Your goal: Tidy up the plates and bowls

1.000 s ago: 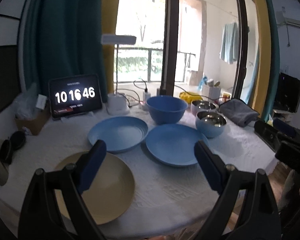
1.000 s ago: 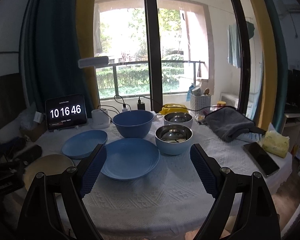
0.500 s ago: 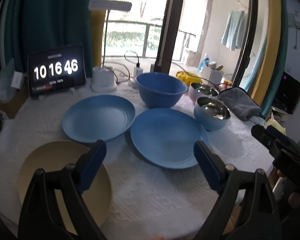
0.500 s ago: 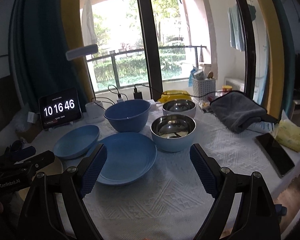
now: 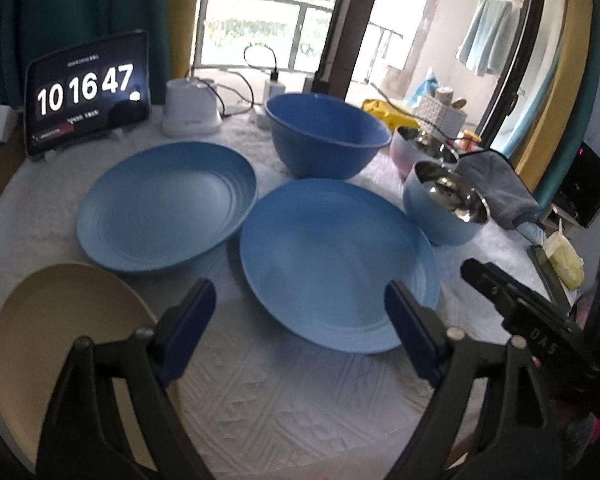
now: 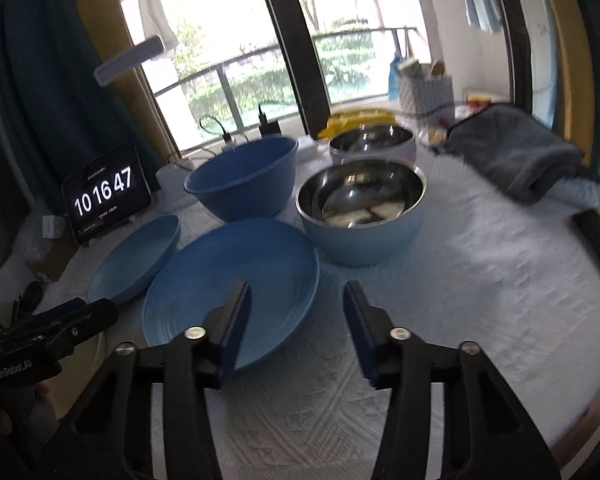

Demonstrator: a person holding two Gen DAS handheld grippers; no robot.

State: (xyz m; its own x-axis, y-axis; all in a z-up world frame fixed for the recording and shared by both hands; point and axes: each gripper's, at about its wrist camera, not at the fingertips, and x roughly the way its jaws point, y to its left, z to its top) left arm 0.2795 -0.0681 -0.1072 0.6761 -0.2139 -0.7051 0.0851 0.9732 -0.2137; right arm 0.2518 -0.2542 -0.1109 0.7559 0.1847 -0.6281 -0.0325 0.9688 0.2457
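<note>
While both the left gripper (image 5: pixel 300 312) and right gripper (image 6: pixel 296 320) hover with jaws spread and empty, nothing looks stacked yet: round blue plastic plates (image 5: pixel 336 264), tan plate (image 5: pixel 64 340) and steel-lined bowls (image 6: pixel 360 208) sit separately on the desk (image 6: pixel 480 272).

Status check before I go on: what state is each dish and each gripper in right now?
Left gripper: open, empty.
Right gripper: open, empty.
Near blue plate: flat, unstacked.
Far blue plate: flat, unstacked.
Beige plate: flat, apart.
Big blue bowl: upright, empty.
Light-blue steel bowl: upright.
Pink steel bowl: upright.
</note>
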